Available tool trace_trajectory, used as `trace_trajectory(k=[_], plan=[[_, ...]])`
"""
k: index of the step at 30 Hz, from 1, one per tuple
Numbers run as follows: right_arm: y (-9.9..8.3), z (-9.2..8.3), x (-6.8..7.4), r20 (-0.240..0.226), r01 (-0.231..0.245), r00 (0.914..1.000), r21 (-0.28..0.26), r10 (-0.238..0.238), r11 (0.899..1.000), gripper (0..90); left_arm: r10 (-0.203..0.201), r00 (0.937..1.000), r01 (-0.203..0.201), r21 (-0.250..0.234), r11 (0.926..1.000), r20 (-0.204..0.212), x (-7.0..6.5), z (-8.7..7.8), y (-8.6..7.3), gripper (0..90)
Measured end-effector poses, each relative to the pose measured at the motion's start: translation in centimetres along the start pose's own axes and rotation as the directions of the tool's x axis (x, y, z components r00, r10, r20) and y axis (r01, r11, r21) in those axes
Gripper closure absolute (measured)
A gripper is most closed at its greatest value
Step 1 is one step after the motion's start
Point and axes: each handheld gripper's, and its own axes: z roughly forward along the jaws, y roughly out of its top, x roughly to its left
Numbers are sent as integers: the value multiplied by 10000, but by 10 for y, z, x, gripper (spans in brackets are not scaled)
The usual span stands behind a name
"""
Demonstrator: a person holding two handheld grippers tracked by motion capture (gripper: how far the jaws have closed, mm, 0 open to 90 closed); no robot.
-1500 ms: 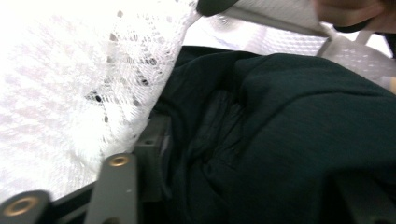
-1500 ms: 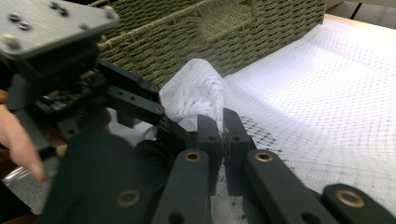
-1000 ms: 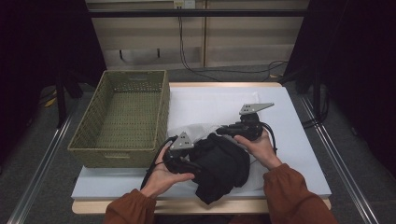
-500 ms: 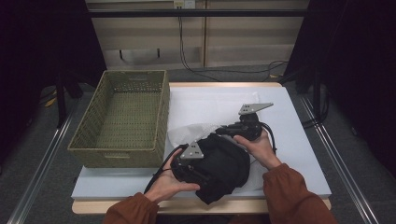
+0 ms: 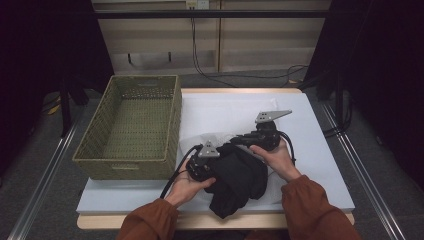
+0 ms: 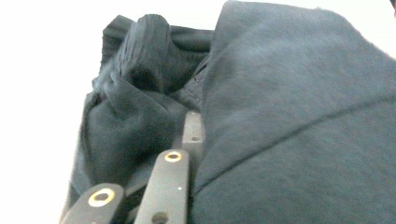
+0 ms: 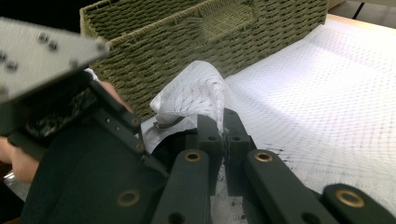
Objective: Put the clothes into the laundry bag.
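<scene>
Black garment [image 5: 239, 179] bunched, long axis toward near table edge, left gripper [image 5: 206, 162] grasping it, right gripper [image 7: 223, 122] clenched on white mesh [image 7: 198, 91]

Dark garment [image 6: 299, 116] buries the left hand-held gripper [image 6: 187, 140] tips; one jaw hidden.

The high view looked down the counter [image 5: 310, 150]; both gripper views sat close against the black cloth [image 6: 289, 121].
</scene>
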Motion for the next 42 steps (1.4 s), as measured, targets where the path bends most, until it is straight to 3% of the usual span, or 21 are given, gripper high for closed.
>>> trace_trajectory(k=[2, 3, 10, 12, 15, 18, 23, 25, 30, 42], plan=[[0, 0, 0, -48, 11, 10000, -4, -11, 10000, 887, -111, 9999, 110, -206, 9997, -44, 2, -1, 3, 795], [1, -1, 2, -56, 16, 10000, -33, -16, 10000, 887, -365, 9993, 362, -452, 9983, -78, 4, -3, 9, 799], [6, -6, 4, -59, 47, 10000, -374, -49, 9993, 887, -368, 9987, 321, -1286, 9912, -349, 10, -7, 35, 815], [6, -9, 3, -56, -12, 10000, -457, 9, 9990, 887, -599, 9974, 544, -1235, 9908, -410, 14, 1, 33, 815], [6, -11, 2, 19, -37, 10000, -440, 38, 9990, 887, -651, 9948, 593, -739, 9955, -789, 21, 17, 23, 814], [5, -10, 2, 13, -7, 10000, -386, 8, 9993, 887, -1106, 9897, 1064, -499, 9931, -904, 30, 33, 7, 812], [3, -7, 1, -3, -27, 10000, -268, 26, 9996, 887, -1197, 9887, 1157, -480, 9921, -905, 31, 36, 2, 800], [2, -6, 1, -15, -49, 10000, -212, 49, 9998, 887, -1131, 9918, 1098, -549, 9924, -602, 31, 31, 3, 716], [1, -5, 0, -21, -77, 10000, -198, 77, 9998, 887, -945, 9949, 928, -489, 9945, -344, 28, 13, 3, 525], [1, -5, 0, -15, -102, 9999, -182, 102, 9998, 887, -139, 9999, 140, -363, 9992, 55, 8, -26, -9, 277]])
